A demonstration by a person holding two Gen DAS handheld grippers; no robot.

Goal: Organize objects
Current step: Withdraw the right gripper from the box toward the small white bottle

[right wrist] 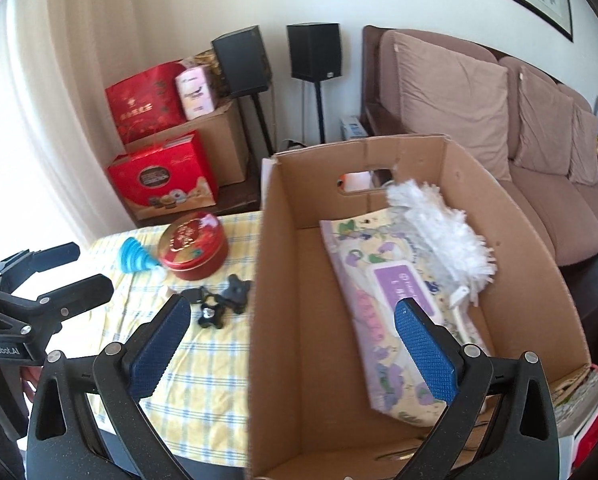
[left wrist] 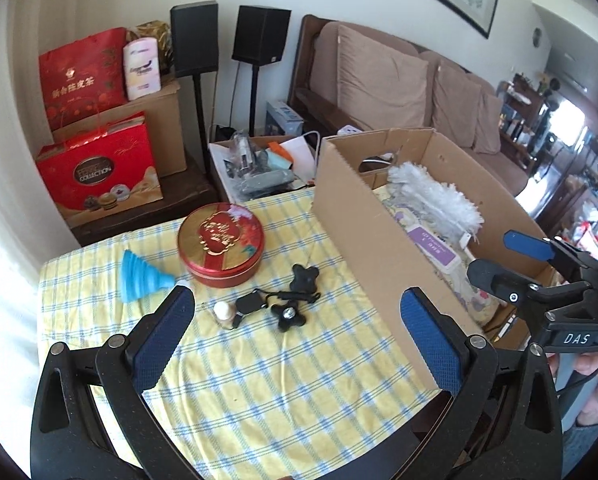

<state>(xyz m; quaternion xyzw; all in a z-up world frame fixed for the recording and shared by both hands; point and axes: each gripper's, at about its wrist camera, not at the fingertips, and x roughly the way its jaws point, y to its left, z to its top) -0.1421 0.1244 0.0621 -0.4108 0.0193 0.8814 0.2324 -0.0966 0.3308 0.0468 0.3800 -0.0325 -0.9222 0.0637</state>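
On the yellow checked tablecloth lie a round red and gold tin, a blue collapsible funnel, a small pale bottle and black star-shaped knobs with a corded piece. An open cardboard box on the right holds a white duster and a purple wet-wipes pack. My left gripper is open and empty, above the cloth. My right gripper is open and empty, straddling the box's left wall; it also shows in the left wrist view.
Red gift bags and a brown carton stand beyond the table's far left. Two black speakers on stands, a cluttered side box and a brown sofa lie behind.
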